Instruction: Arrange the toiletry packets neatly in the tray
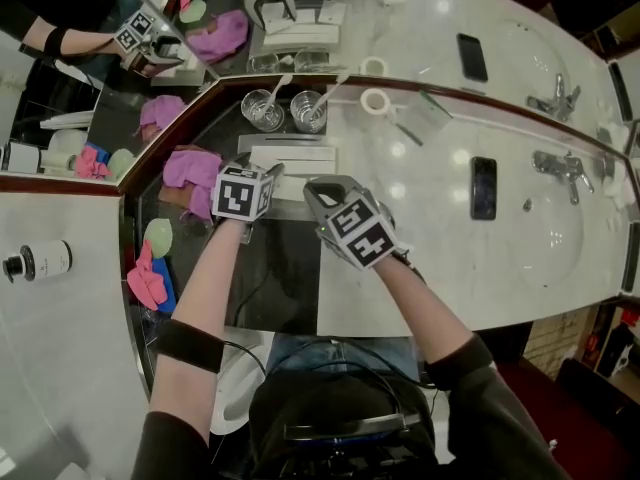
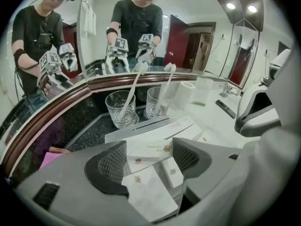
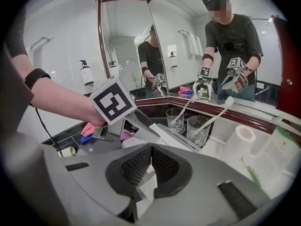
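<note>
Left gripper (image 2: 149,147), jaws wide, on packet (image 2: 141,149)

Packets (image 2: 149,149): matt white paper. Glasses (image 2: 121,108): clear, glossy. Countertop (image 1: 450,268): polished pale marble. Cloth (image 1: 190,171): soft purple fabric.

white marble counter (image 1: 500,288) with sink (image 1: 545,233) — angled mirrors (image 1: 420,28), red door (image 2: 181,39)

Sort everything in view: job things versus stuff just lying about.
Job: packets, tray, left gripper gripping a packet, right gripper shut.
Lying about: glasses, toothbrushes, paper roll, phone, cloths, bottle.
</note>
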The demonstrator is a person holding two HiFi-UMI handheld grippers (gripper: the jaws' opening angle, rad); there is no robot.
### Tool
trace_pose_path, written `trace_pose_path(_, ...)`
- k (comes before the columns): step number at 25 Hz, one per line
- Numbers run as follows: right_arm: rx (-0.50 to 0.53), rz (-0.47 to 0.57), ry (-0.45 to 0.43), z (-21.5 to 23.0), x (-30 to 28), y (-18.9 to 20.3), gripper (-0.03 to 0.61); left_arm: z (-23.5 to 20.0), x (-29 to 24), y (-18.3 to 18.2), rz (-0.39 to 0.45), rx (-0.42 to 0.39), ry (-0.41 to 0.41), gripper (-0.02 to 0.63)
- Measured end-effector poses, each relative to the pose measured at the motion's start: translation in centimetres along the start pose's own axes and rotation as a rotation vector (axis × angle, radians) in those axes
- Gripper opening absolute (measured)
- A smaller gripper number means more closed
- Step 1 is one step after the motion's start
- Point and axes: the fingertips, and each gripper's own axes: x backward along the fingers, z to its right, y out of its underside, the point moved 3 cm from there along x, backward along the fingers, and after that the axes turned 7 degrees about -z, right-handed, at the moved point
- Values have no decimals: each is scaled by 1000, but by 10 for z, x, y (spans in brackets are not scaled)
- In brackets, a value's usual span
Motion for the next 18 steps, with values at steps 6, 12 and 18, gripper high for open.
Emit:
trace_pose_path(6, -23, -3, 8, 6, -6, 0, 3, -1, -10, -4, -12, -50, 19, 311)
trace_pose_path(12, -32, -14, 11, 7, -5, 7, 3, 7, -5, -8, 16, -52, 16, 396)
trace_pose_path(18, -24, -18, 10, 4, 0, 10, 3, 13, 8, -9, 46, -65, 18, 396)
